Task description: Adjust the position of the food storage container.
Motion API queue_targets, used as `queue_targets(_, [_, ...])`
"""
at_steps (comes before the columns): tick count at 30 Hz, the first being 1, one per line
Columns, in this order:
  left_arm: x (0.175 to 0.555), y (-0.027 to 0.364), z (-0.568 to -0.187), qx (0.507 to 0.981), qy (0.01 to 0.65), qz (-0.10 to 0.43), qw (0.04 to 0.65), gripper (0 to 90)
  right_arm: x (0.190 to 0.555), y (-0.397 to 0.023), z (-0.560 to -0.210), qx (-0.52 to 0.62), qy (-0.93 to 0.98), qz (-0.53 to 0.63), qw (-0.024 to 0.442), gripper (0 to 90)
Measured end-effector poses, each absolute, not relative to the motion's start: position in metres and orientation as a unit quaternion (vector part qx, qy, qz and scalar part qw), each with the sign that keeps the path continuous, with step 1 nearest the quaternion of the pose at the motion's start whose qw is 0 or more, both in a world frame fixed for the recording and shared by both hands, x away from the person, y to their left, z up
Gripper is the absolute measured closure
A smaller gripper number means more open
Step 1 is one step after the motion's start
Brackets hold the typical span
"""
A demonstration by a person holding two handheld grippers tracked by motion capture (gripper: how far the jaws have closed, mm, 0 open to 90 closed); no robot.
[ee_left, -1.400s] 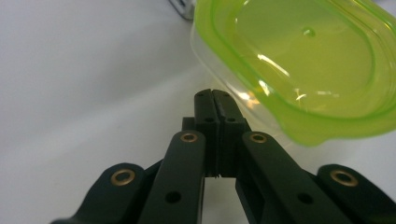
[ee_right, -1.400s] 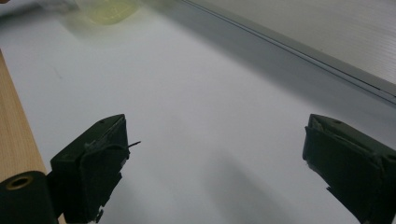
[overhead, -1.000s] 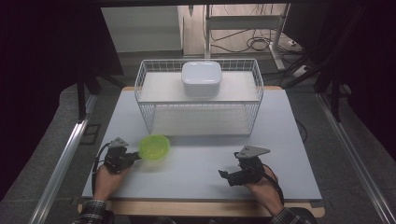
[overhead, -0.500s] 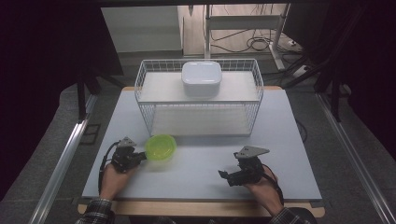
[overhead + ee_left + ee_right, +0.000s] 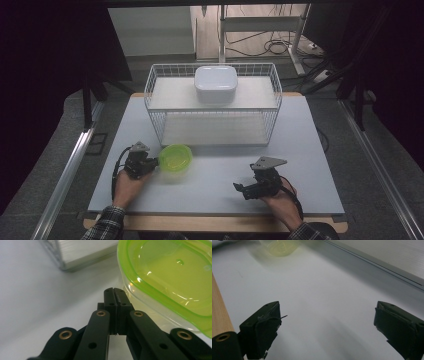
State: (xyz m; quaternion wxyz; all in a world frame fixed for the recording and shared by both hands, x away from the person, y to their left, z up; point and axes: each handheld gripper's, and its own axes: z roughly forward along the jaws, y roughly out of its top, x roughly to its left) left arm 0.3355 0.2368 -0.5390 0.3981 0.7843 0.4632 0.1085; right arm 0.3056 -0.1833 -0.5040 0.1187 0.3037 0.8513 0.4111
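A lime-green see-through container (image 5: 175, 158) sits on the white table mat, near the front left corner of the wire rack. My left gripper (image 5: 155, 161) lies just left of it, shut with nothing between the jaws. In the left gripper view the closed tips (image 5: 113, 292) rest against the container's clear side wall (image 5: 160, 282), under its green rim. My right gripper (image 5: 241, 189) rests low at the front right with its jaws open and empty (image 5: 327, 325). It points left toward the blurred container (image 5: 279, 246).
A white wire rack (image 5: 214, 102) stands at the back middle of the mat, with a white lidded box (image 5: 215, 84) on its upper shelf. The mat's wooden front edge (image 5: 215, 223) runs under both forearms. Bare mat lies between the two grippers.
My left gripper has slid to the right and the green container has moved right ahead of it. The right gripper has stayed where it was.
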Motion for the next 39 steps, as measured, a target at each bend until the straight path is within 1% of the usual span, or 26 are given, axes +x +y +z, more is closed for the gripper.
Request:
queue_targets(22, [0.337, 0.174, -0.539, 0.825, 0.400, 0.079, 0.391, 89.2, 0.306, -0.182, -0.506, 0.304, 0.854, 0.405, 0.117, 7.5])
queue_targets(29, [0.335, 0.142, -0.541, 0.841, 0.375, 0.068, 0.385, 89.2, 0.306, -0.183, -0.505, 0.305, 0.853, 0.406, 0.117, 7.5])
queue_targets(35, [0.331, 0.125, -0.539, 0.852, 0.356, 0.079, 0.375, 88.7, 0.305, -0.182, -0.505, 0.306, 0.853, 0.406, 0.115, 7.5])
queue_targets(39, [0.329, 0.127, -0.536, 0.850, 0.356, 0.084, 0.379, 87.1, 0.305, -0.183, -0.506, 0.306, 0.854, 0.405, 0.114, 7.5])
